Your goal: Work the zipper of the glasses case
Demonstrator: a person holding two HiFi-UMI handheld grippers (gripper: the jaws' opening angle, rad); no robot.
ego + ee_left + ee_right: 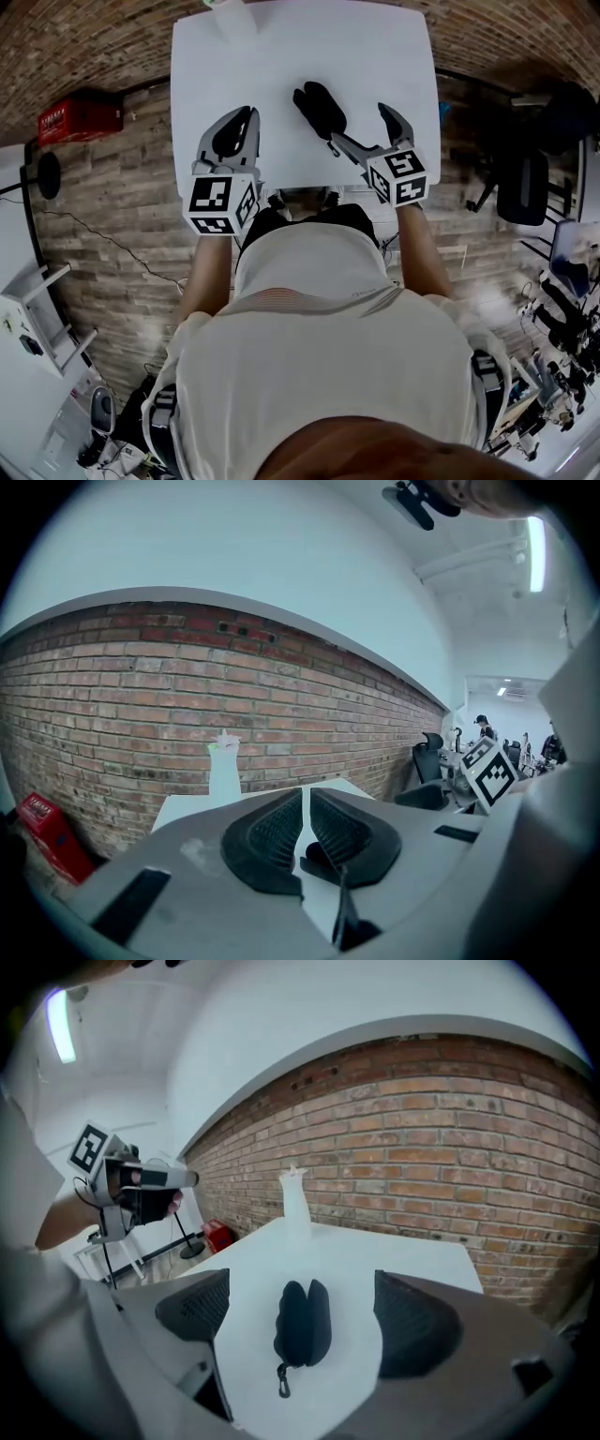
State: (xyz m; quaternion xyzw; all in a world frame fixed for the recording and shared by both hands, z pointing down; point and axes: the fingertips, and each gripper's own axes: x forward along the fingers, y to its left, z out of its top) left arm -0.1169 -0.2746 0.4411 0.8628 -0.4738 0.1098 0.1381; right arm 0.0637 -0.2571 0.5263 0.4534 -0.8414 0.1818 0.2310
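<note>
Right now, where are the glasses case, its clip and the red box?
glasses case (pixel 292 1321): right gripper view, on its left half.
clip (pixel 282 1388): right gripper view, on the hook hanging at the case's near end.
red box (pixel 77 120): head view, on its printed face.

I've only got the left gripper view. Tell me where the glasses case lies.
Observer: The glasses case lies on the white table, just ahead of the right gripper.
Operator: Report that gripper's jaws.
Observer: Wide apart and empty. The case lines up with the gap, and neither pad touches it.
Operator: Say which end faces it.
Observer: The end with the small clip faces the gripper.
</note>
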